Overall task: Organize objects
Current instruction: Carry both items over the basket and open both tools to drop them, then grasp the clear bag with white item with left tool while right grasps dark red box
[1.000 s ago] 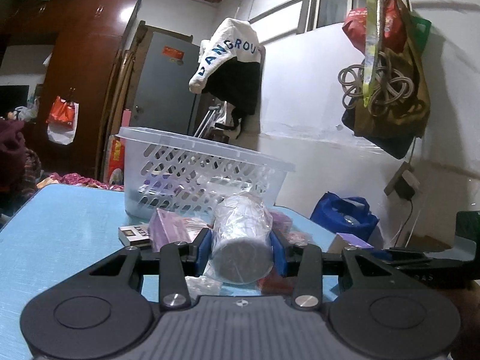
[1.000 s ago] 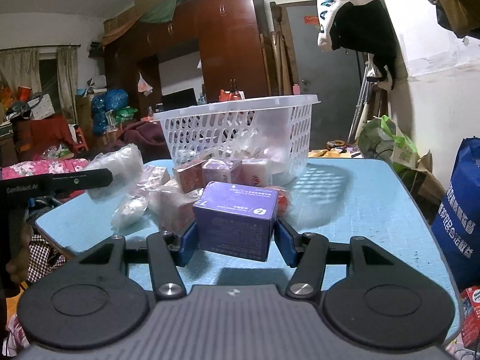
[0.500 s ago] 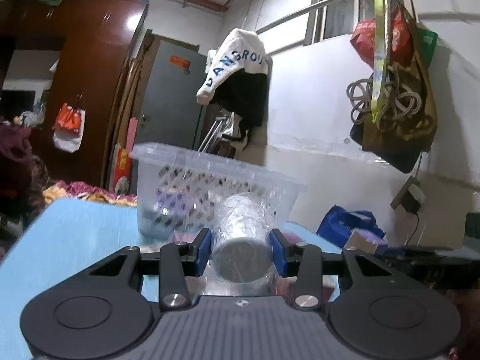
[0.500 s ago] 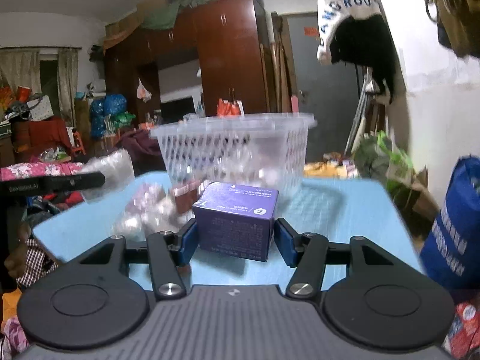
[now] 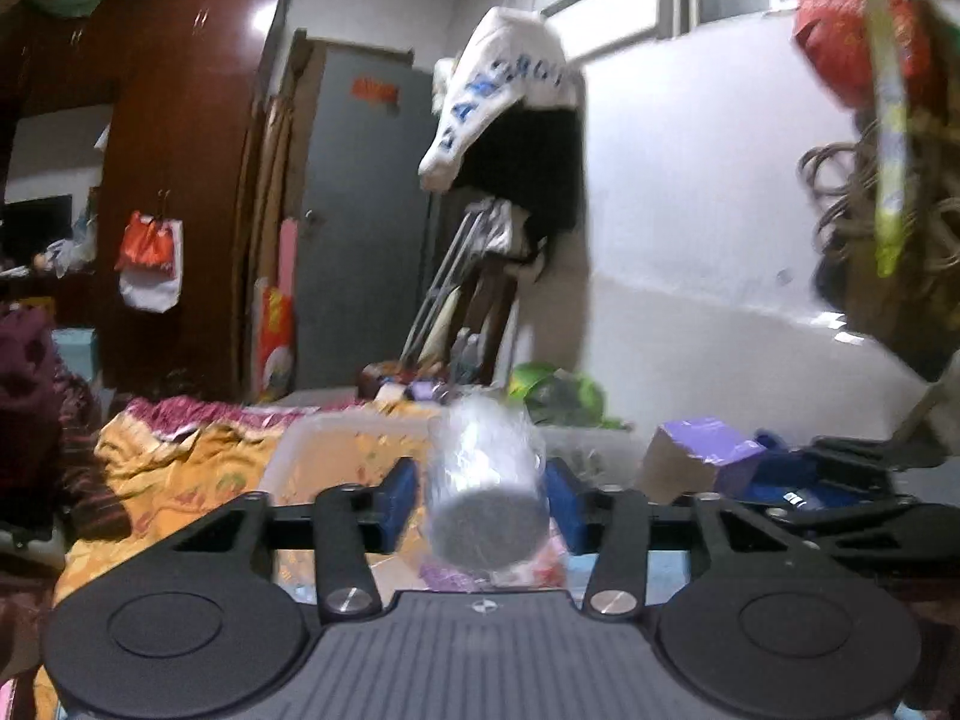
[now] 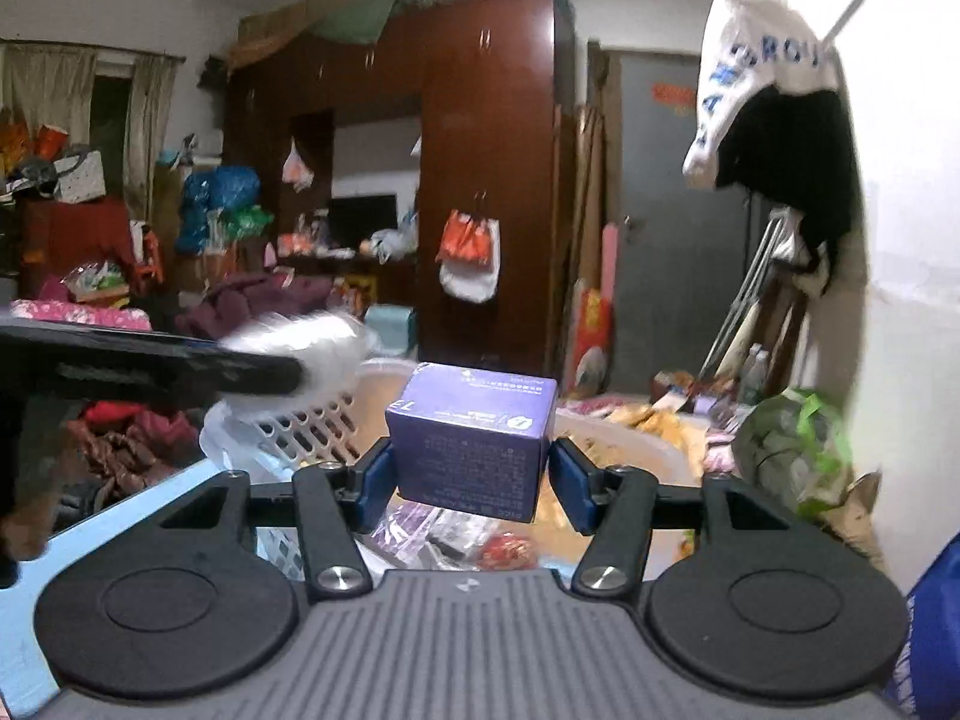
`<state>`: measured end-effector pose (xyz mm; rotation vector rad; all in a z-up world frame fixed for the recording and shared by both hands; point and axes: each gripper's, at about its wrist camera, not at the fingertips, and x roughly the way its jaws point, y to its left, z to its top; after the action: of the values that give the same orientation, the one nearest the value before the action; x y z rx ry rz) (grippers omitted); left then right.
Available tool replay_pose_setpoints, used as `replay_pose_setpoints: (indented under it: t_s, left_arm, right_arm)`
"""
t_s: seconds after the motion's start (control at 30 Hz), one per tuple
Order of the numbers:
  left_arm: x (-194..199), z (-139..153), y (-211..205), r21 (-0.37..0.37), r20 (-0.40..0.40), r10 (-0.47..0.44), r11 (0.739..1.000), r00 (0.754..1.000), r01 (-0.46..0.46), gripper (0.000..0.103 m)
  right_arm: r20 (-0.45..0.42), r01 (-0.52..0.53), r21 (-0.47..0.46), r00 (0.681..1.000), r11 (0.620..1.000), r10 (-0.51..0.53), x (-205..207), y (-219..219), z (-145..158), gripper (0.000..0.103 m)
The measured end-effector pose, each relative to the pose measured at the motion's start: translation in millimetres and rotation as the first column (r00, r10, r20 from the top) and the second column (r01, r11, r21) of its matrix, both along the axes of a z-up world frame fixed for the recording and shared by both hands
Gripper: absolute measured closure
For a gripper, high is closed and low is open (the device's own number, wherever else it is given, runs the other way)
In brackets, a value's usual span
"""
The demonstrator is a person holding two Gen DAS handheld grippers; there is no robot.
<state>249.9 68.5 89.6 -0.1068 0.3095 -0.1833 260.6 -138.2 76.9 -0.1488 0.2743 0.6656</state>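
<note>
Cluttered home bedroom, probably: dark wood wardrobe at 12 o'clock, hung clothing at 2, curtains at 10.

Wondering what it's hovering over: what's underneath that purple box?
Beneath the purple box is the white basket, holding a purple packet and a red wrapper. Whatever lies straight under the box is covered by it.
</note>
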Motion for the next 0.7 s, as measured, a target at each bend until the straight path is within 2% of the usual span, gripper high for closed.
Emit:
replay_pose_setpoints:
  t_s: [0.03,0.1,0.17,0.27,0.4,0.47,0.6,0.7]
  left_arm:
    - [-2.0,-1.8,-1.4,0.01,0.001,-0.001,1.0,1.0,0.001,0.019]
    - [-22.3,-5.9,-1.6,0.033,0.039,-0.007,0.999,0.999,0.006,0.018]
    - [-54.7,-14.8,2.6,0.036,0.034,0.009,0.999,0.999,-0.011,0.018]
    - [-104.0,-39.8,6.5,0.012,-0.002,-0.017,1.0,1.0,0.017,0.018]
    - [-151.9,-87.5,-1.6,0.017,-0.061,-0.056,0.998,0.997,0.057,0.018]
    - [-162.5,-106.5,-7.5,0.036,-0.081,-0.06,0.997,0.995,0.063,0.018]
    - [-160.1,-123.4,-16.7,0.074,-0.104,-0.069,0.994,0.992,0.077,0.019]
    - [-153.5,-128.2,-19.2,0.091,-0.111,-0.052,0.994,0.992,0.062,0.031]
  right_arm:
    - [0.003,0.019,-0.007,1.0,1.0,-0.019,-1.5,0.7,-2.1,0.022]
    - [0.048,0.047,0.011,0.998,0.999,-0.048,-18.4,-7.9,-6.2,0.001]
    - [0.059,0.028,0.045,0.998,0.999,-0.031,-48.1,-27.4,-13.9,0.0]
    - [-0.003,-0.039,0.11,0.999,0.993,0.039,-95.5,-54.4,-41.5,0.0]
    - [-0.019,-0.087,0.083,0.996,0.993,0.089,-152.0,-57.7,-90.9,0.0]
    - [-0.017,-0.096,0.066,0.995,0.993,0.097,-165.3,-53.0,-108.9,0.005]
    - [-0.073,-0.13,0.04,0.989,0.991,0.132,-158.2,-43.9,-126.2,0.041]
    - [-0.09,-0.128,0.06,0.987,0.99,0.133,-151.0,-46.6,-129.6,0.06]
